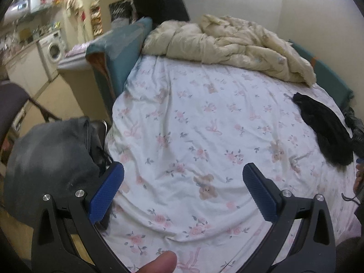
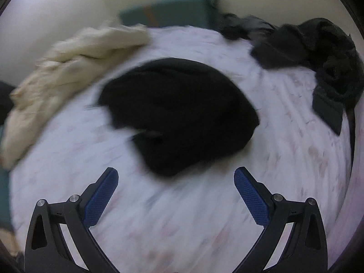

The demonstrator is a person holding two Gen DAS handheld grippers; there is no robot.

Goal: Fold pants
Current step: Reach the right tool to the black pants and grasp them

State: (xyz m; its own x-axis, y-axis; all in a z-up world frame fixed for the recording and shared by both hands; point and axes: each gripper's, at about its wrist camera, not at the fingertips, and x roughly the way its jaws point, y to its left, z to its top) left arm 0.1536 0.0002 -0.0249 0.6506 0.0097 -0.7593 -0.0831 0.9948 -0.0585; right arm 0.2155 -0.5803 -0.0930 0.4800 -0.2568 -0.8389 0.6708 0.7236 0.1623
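Left gripper (image 1: 183,188) spread wide over the floral bedsheet (image 1: 193,125); right gripper (image 2: 176,188) agape, empty, near black pants (image 2: 179,113).

text: none legible | labels: none | brands: none | numbers: none

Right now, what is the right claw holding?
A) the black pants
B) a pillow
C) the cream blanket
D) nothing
D: the right claw is wide open above the flowery sheet, and the black pants lie just ahead of it, untouched.
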